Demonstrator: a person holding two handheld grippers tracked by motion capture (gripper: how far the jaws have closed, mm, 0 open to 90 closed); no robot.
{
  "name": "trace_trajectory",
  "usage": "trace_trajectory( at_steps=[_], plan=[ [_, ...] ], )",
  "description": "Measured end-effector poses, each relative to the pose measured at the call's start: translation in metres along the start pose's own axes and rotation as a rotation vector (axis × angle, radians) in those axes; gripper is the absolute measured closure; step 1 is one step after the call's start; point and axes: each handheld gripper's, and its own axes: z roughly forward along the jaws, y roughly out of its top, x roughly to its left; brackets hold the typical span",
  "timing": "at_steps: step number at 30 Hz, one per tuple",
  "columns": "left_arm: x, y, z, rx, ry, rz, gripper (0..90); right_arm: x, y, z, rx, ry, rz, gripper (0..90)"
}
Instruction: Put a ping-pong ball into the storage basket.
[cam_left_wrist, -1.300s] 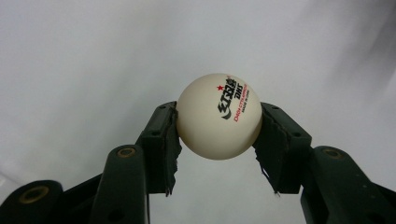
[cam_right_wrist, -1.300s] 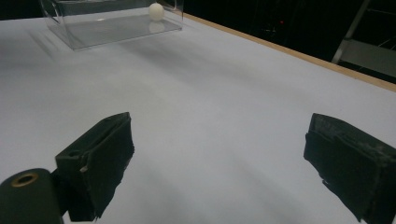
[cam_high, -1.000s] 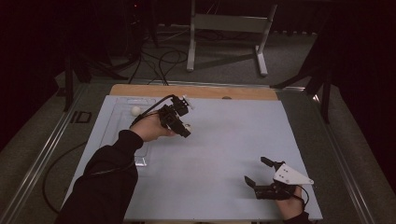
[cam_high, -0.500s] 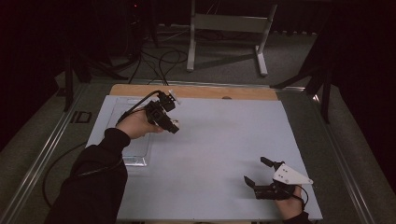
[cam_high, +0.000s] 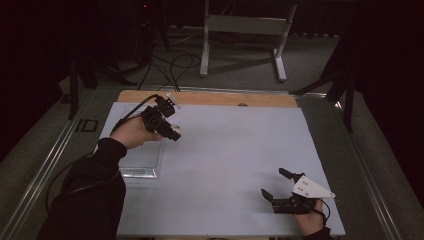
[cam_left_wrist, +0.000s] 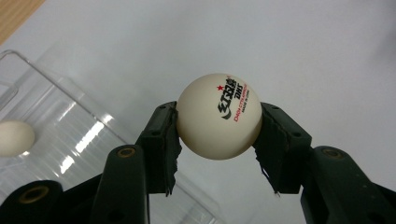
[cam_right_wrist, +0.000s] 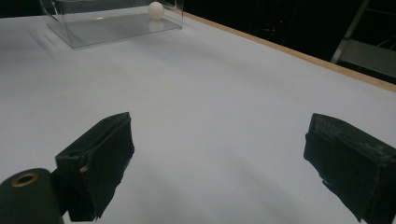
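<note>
My left gripper (cam_high: 173, 131) is shut on a white table-tennis ball (cam_left_wrist: 218, 115) with a red star and black print, its pads pressing both sides. It hovers over the right edge of a clear plastic tray (cam_high: 141, 161) at the table's left. A second white ball (cam_left_wrist: 14, 137) lies inside that tray, and the right gripper view has it far off (cam_right_wrist: 155, 9). My right gripper (cam_high: 272, 183) rests near the front right of the table, jaws wide open with nothing between them.
The table is covered by a pale blue-white mat (cam_high: 235, 150) with a wooden strip (cam_high: 225, 99) along its far edge. Beyond it a metal stand (cam_high: 242, 30) and cables (cam_high: 165, 60) sit on the dark floor. A metal rail (cam_high: 50, 160) runs along the table's left side.
My left hand has carried the ball leftward, from over the mat to the tray's right edge. The right gripper has stayed where it was.
</note>
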Motion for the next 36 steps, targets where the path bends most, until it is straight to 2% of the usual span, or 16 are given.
trace_trajectory(
  at_steps=[9,15,23,27,29,31,36],
  plan=[
    [0.013,-0.016,-0.010,0.013,0.029,-0.037,52.3,0.000,0.000,0.001,0.005,0.002,0.004,8.4],
    [0.024,-0.028,-0.009,0.024,0.042,-0.077,52.3,0.000,0.000,0.000,0.004,-0.001,0.002,8.4],
    [0.036,-0.040,0.002,0.048,0.045,-0.115,52.3,0.000,-0.001,0.001,0.008,0.001,0.003,8.4],
    [0.038,-0.044,0.007,0.051,0.051,-0.127,52.3,-0.001,-0.001,0.001,0.008,0.001,0.002,8.4],
    [0.040,-0.046,0.009,0.051,0.039,-0.130,52.3,-0.001,-0.001,0.001,0.008,0.002,0.001,8.4],
    [0.042,-0.048,0.012,0.060,0.053,-0.136,52.2,0.000,-0.001,0.001,0.008,0.002,0.002,8.4],
    [0.048,-0.055,0.020,0.070,0.052,-0.156,52.2,-0.001,-0.001,0.001,0.008,0.003,0.002,8.4]
  ],
)
